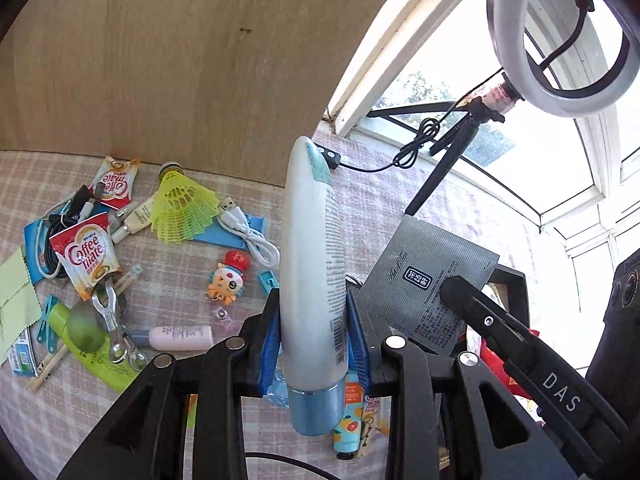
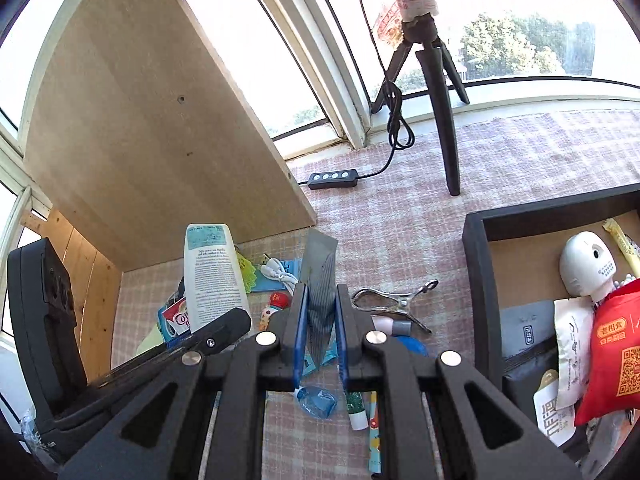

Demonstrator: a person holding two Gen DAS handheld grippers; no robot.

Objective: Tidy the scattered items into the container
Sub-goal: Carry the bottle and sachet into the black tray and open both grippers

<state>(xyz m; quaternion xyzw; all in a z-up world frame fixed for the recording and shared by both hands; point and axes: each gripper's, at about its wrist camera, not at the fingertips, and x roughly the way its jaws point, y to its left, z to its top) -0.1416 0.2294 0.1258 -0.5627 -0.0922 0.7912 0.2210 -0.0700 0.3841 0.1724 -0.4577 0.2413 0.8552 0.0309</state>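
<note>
The white tube point(image 1: 312, 276) with the blue cap is standing upright between the jaws of the left gripper point(image 1: 313, 332), cap end down, and the jaws are closing on its lower body from both sides. It is lifted above the bench point(image 1: 168, 408), which is wearing a pink checked cloth. In the right wrist view the same tube point(image 2: 214, 276) is showing near the wooden board point(image 2: 140, 120), with the left gripper's black body just under it.

The right gripper point(image 2: 320, 336) is gripping a grey striped sachet point(image 2: 320, 300) edge-on between its blue-padded jaws. In the left wrist view this sachet point(image 1: 428, 280) is appearing flat, with printed text on it, just beside the tube on its right.

The container point(image 2: 480, 280), a dark-walled box with a brown floor, is sitting toward the right edge of the bench. It is already holding a red bag point(image 2: 616, 344), a white skeleton figure point(image 2: 588, 268) and some white and grey packets.

Many items are lying scattered on the cloth near the wooden board: two Coffee mate sachets point(image 1: 86, 258), a yellow shuttlecock point(image 1: 182, 208), a white USB cable point(image 1: 252, 236), a small cartoon figure point(image 1: 228, 278), a pink bottle point(image 1: 182, 337) and a green bottle point(image 1: 88, 336). A metal clip point(image 2: 392, 300) is lying between the right gripper and the container.

A tripod point(image 2: 444, 92) carrying a ring light point(image 1: 560, 36) is standing at the far edge of the bench, near the window.
</note>
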